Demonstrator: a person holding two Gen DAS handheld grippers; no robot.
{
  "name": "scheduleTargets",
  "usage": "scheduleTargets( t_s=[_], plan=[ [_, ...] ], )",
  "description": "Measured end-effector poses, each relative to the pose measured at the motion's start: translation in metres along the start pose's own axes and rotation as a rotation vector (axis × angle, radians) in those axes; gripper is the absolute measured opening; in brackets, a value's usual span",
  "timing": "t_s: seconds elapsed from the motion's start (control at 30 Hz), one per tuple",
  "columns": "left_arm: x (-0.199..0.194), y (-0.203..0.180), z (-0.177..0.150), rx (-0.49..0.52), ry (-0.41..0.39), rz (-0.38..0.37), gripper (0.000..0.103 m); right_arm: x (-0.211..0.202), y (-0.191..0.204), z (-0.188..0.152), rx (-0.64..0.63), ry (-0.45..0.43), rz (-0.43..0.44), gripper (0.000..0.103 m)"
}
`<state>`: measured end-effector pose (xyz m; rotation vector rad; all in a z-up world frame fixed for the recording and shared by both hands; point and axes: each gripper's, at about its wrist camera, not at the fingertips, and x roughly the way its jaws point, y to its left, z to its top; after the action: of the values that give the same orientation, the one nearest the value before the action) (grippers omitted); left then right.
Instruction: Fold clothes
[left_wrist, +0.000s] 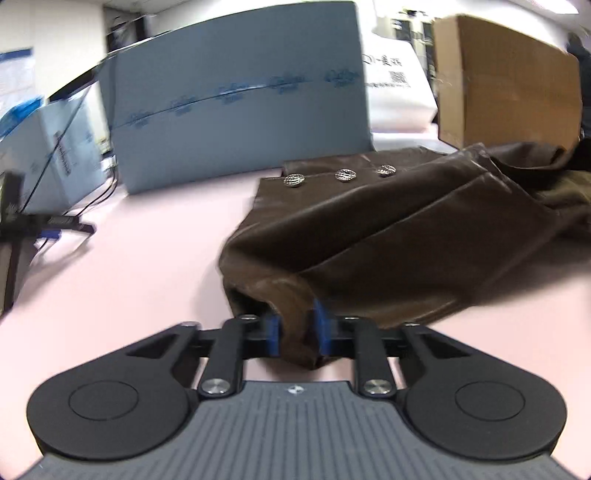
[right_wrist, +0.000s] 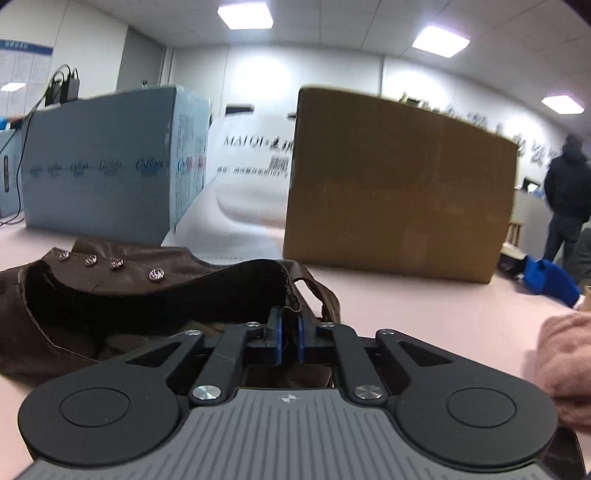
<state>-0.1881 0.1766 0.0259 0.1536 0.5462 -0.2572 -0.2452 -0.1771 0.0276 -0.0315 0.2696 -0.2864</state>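
Left wrist view: the left gripper (left_wrist: 297, 332) has its blue pads pinched on a bunched edge of the brown leather-like garment (left_wrist: 388, 236), which sprawls over the pink table (left_wrist: 140, 266) to the right and ahead. Three round, textured metal buttons (left_wrist: 345, 175) sit in a row on a flat flap at the garment's far end. The material is smooth and glossy, with stitched seams and soft creases. Behind it stand a large pale blue carton (left_wrist: 240, 96), a white printed bag (left_wrist: 399, 88) and a brown cardboard box (left_wrist: 506, 81); a black stand with cables (left_wrist: 55, 221) sits at the left.

In the right wrist view, the right gripper (right_wrist: 290, 332) is pressed together on the garment's dark-lined rim, apparently at a seam, though blur makes that uncertain. The opening gapes to its left, showing black lining. The cardboard box blocks much of the room beyond. A pink knit sleeve (right_wrist: 565, 365) shows at the right edge, and a person in dark clothes (right_wrist: 567, 199) stands far off.
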Motion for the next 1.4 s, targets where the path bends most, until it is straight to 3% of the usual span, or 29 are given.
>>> scheduleTargets(
  t_s=[0.1, 0.27, 0.37, 0.5, 0.53, 0.6, 0.63, 0.67, 0.73, 0.8, 0.9, 1.03, 1.13, 1.23, 1.4],
  plan=[
    [-0.023, 0.009, -0.008, -0.066, -0.013, -0.03, 0.007, -0.037, -0.008, -0.006, 0.025, -0.059, 0.028, 0.006],
    [-0.065, 0.022, -0.026, -0.071, -0.063, -0.064, 0.006, -0.117, -0.007, -0.022, -0.117, -0.123, 0.081, 0.006],
    [-0.091, 0.032, -0.045, -0.034, -0.106, -0.126, 0.006, -0.151, -0.015, -0.038, -0.13, -0.097, 0.143, 0.006],
    [-0.109, 0.039, -0.074, 0.028, -0.11, -0.184, 0.012, -0.172, -0.034, -0.078, -0.072, 0.048, 0.22, 0.007],
    [-0.11, 0.041, -0.078, 0.038, -0.115, -0.188, 0.016, -0.175, -0.038, -0.088, -0.068, 0.074, 0.228, 0.009],
    [-0.119, 0.045, -0.093, 0.08, -0.139, -0.189, 0.041, -0.179, -0.041, -0.101, -0.073, 0.108, 0.23, 0.012],
    [-0.121, 0.048, -0.097, 0.089, -0.147, -0.186, 0.069, -0.182, -0.044, -0.106, -0.074, 0.105, 0.218, 0.017],
    [-0.125, 0.053, -0.102, 0.095, -0.164, -0.186, 0.086, -0.184, -0.044, -0.106, -0.074, 0.1, 0.215, 0.023],
    [-0.128, 0.06, -0.103, 0.081, -0.193, -0.201, 0.085, -0.194, -0.049, -0.106, -0.064, 0.091, 0.21, 0.038],
    [-0.137, 0.069, -0.1, 0.044, -0.216, -0.251, 0.085, -0.201, -0.051, -0.102, -0.075, 0.066, 0.252, 0.038],
    [-0.139, 0.07, -0.089, 0.029, -0.205, -0.284, 0.086, -0.209, -0.053, -0.093, -0.07, -0.006, 0.24, 0.038],
    [-0.124, 0.05, -0.079, 0.106, -0.149, -0.222, 0.086, -0.206, -0.043, -0.083, -0.101, -0.038, 0.272, 0.038],
    [-0.098, 0.034, -0.069, 0.106, -0.041, -0.185, 0.086, -0.195, -0.029, -0.078, -0.121, -0.034, 0.291, 0.038],
    [-0.079, 0.03, -0.059, 0.025, 0.028, -0.24, 0.086, -0.184, -0.025, -0.075, -0.004, 0.016, 0.435, 0.038],
    [-0.074, 0.03, -0.055, -0.105, 0.033, -0.185, 0.079, -0.172, -0.004, -0.075, 0.087, 0.034, 0.602, 0.038]
  ],
)
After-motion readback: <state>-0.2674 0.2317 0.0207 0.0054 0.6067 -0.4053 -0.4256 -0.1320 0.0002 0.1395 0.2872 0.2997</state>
